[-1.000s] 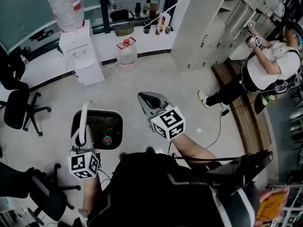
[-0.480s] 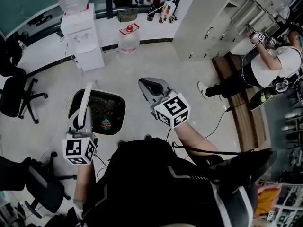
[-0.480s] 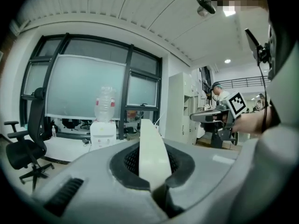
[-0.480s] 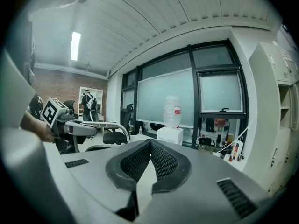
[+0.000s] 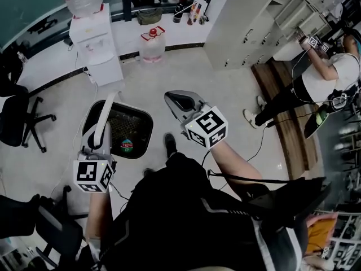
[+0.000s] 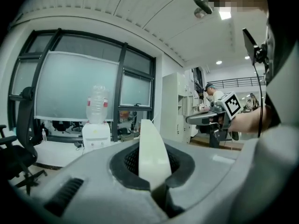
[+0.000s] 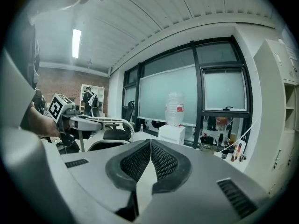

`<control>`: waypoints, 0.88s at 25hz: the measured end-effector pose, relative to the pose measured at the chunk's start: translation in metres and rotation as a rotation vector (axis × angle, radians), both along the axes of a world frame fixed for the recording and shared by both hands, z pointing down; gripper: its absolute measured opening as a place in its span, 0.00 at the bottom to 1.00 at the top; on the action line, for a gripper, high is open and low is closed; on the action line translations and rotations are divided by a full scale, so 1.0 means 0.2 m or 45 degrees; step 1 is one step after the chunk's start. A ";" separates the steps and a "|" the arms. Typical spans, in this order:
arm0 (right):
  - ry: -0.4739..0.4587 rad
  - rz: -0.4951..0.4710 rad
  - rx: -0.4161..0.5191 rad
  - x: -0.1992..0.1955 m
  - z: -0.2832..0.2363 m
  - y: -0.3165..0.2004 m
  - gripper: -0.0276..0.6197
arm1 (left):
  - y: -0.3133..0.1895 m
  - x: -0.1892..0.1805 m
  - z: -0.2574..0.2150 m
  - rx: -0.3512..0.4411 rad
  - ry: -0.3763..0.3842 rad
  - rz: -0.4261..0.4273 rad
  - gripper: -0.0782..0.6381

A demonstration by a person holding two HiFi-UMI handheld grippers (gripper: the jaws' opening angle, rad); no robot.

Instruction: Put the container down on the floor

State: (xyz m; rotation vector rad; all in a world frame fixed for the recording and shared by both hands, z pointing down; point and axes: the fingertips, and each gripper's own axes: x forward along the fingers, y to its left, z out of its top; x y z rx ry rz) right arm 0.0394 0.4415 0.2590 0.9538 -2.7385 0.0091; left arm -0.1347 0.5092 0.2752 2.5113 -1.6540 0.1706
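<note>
While the left gripper (image 5: 97, 149) clamps the white handle (image 5: 105, 120) of a black mesh container (image 5: 134, 130), the right gripper (image 5: 176, 102) beside it is closed and empty.

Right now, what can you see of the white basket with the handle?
The basket is a white-rimmed, rounded-rectangular tub with dark mesh walls, seen from above. Its white arched handle stands upright, pinched in the shut left gripper. A small red-and-green item lies inside; I cannot tell what. Whether it touches the floor is unclear.
</note>
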 end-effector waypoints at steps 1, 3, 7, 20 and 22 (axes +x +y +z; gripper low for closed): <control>-0.004 0.000 0.000 0.01 0.00 -0.03 0.05 | -0.03 0.00 0.00 0.001 -0.004 0.002 0.12; -0.019 -0.005 -0.003 0.02 0.01 -0.10 0.05 | -0.09 0.01 0.00 0.002 -0.019 0.010 0.12; -0.041 -0.032 -0.014 0.04 0.04 -0.28 0.05 | -0.24 0.03 0.01 -0.014 -0.013 -0.009 0.12; -0.123 -0.082 0.008 0.15 -0.02 -0.93 0.05 | -0.86 0.14 -0.06 -0.060 -0.030 -0.070 0.12; -0.117 -0.111 -0.002 0.18 -0.03 -1.01 0.05 | -0.95 0.17 -0.08 -0.064 -0.027 -0.086 0.12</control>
